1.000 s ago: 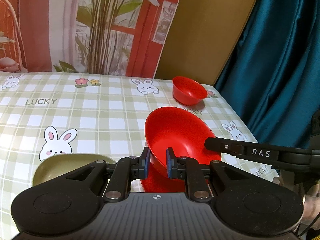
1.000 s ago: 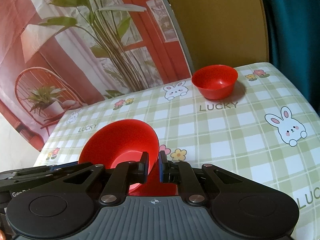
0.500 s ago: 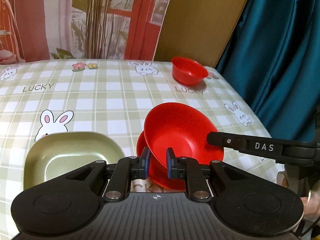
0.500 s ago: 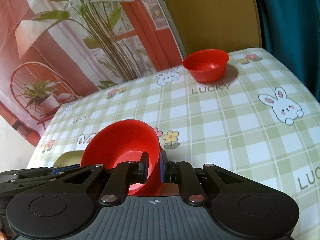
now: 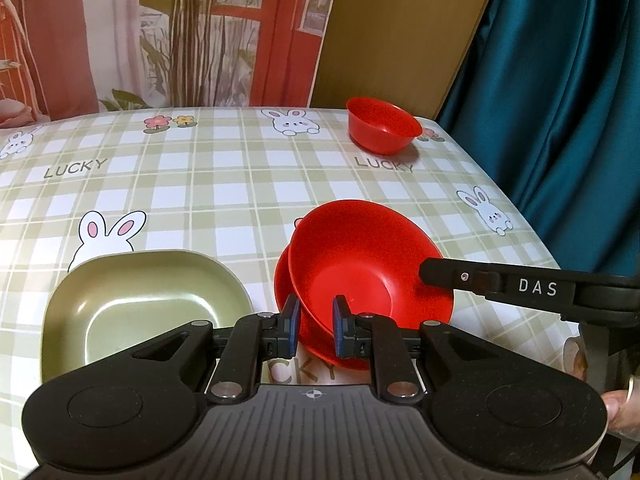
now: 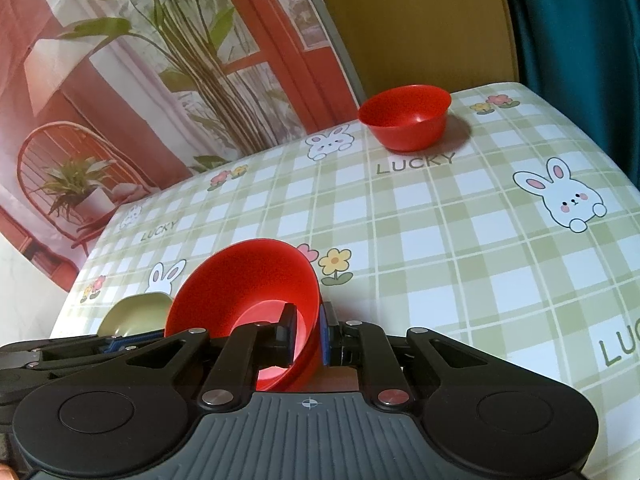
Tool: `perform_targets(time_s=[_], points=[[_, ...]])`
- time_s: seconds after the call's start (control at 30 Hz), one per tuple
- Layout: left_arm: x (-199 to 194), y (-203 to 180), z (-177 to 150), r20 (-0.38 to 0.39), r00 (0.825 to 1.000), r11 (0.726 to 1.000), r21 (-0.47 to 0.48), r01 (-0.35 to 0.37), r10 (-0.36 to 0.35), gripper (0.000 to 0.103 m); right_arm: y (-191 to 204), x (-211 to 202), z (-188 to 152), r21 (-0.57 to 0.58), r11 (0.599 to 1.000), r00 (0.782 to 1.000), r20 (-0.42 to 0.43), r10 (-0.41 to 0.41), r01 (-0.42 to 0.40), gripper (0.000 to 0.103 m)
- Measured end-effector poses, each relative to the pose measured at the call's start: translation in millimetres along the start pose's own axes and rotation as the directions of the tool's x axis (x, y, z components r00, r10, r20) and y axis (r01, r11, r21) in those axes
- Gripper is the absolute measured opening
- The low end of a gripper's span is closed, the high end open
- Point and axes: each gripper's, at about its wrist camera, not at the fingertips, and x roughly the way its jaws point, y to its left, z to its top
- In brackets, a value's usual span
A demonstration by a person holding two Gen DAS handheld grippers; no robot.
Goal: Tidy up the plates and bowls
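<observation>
A wide red bowl (image 5: 360, 264) hangs tilted just over the checked tablecloth. My left gripper (image 5: 315, 328) is shut on its near rim. The edge of a second red dish (image 5: 282, 280) shows right under it; whether that one is clamped too, I cannot tell. In the right wrist view the same bowl (image 6: 240, 280) has its wall pinched between the pads of my right gripper (image 6: 306, 334), which is shut. A finger of the right gripper (image 5: 480, 280) reaches the bowl's right rim. A smaller red bowl (image 5: 382, 126) (image 6: 406, 116) stands upright at the far side.
An olive-green square plate (image 5: 140, 300) (image 6: 136, 312) lies on the table just left of the held bowl. The table's right edge (image 5: 532, 232) drops off beside a teal curtain (image 5: 560, 100). A person's hand (image 5: 616, 400) shows at the lower right.
The red bowl, held by both grippers, has sunk a little toward the table. More of the green plate has come into the left wrist view. Both grips are unchanged.
</observation>
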Motion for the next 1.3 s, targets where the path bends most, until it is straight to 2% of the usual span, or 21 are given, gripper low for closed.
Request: perform_targets(time_s=[0.17,0.43,0.47,0.6,0.67,0.97,1.3], points=[[1.0,-1.8,1.0,0.005,1.0,1.0,0.008,-0.022,0.022,0.018,1.6,2.1,-1.1,-0.001,1.0,1.0,-0.006,0.002,-0.002,0.013],[1.1,2.2,1.8,0.026,0.998,0.998,-0.029,-0.058,0.059,0.019,2.6,1.8,-0.7,-0.005,1.0,1.0,-0.004,-0.008,0.008,0.018],[0.1,3.2,2.9,0.03,0.998,0.998,-0.033,-0.06,0.061,0.02,2.6,1.0,0.0,-0.006,1.0,1.0,-0.002,-0.008,0.008,0.018],[-7.3,4.0,7.2,0.068,0.994,0.996,-0.05,-0.077,0.08,0.037,1.7,-5.3,4.3,-0.018,1.0,1.0,0.018,-0.007,0.007,0.02],[-11.9,4.8,10.4,0.091,0.992,0.995,-0.062,-0.082,0.088,0.038,0.4,-9.2,8.2,-0.023,1.0,1.0,0.03,-0.007,0.008,0.02],[-24.7,-8.4,30.2,0.153,0.987,0.998,-0.055,-0.041,0.049,0.038,-16.8,-35.5,30.4,-0.044,0.997,0.992,0.112,-0.052,0.057,0.021],[-24.3,-29.3,51.8,0.187,0.982,1.0,0.0,0.0,-0.001,0.039,-62.4,-60.6,55.8,-0.006,0.992,0.975,0.184,-0.126,0.129,0.021]])
